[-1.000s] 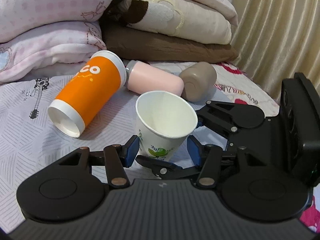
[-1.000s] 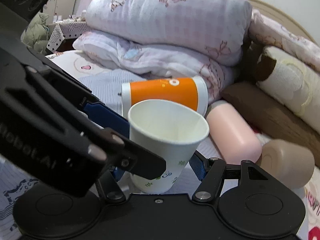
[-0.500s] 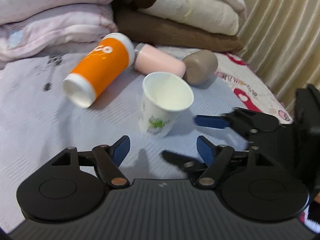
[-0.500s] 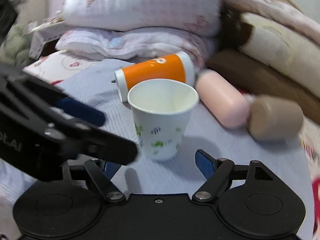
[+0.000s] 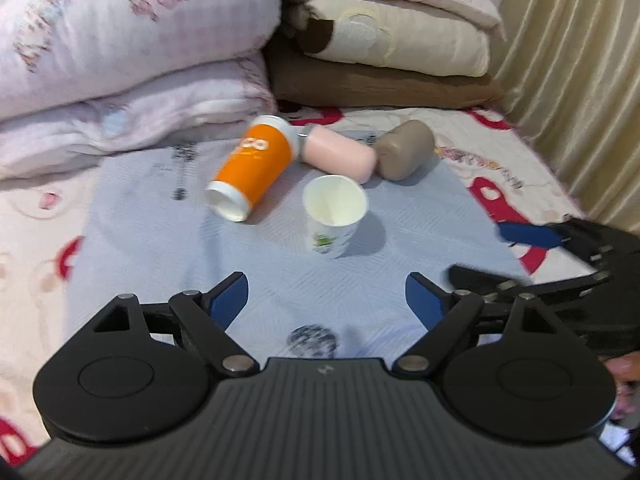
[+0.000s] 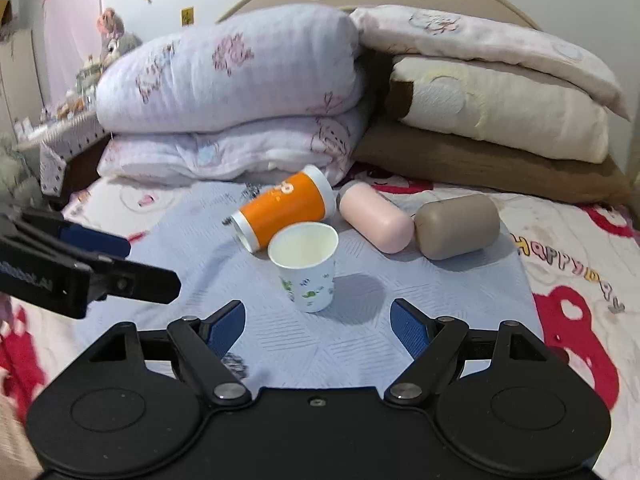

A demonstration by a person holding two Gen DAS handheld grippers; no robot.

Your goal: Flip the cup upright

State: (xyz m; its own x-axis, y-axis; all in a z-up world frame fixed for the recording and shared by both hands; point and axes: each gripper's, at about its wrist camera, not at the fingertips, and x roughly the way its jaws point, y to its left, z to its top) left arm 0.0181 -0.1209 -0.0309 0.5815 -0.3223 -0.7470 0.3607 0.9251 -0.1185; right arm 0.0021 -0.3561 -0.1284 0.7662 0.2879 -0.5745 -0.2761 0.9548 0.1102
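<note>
A white paper cup point(image 5: 334, 216) with green and blue prints stands upright, mouth up, on a pale blue cloth point(image 5: 160, 248) on the bed; it also shows in the right wrist view point(image 6: 306, 268). My left gripper point(image 5: 326, 300) is open and empty, well back from the cup. My right gripper point(image 6: 316, 324) is open and empty, also short of the cup. The right gripper's fingers point(image 5: 528, 236) show at the right of the left wrist view. The left gripper's fingers point(image 6: 96, 242) show at the left of the right wrist view.
An orange tumbler point(image 6: 286, 210), a pink bottle point(image 6: 376, 222) and a taupe cup point(image 6: 458, 226) lie on their sides just behind the paper cup. Folded quilts point(image 6: 240, 92) and pillows point(image 6: 496, 108) are stacked at the back. Curtains point(image 5: 580, 60) hang at the right.
Both grippers have let go of the paper cup and drawn back from it. The cup now stands alone, upright, on the cloth.
</note>
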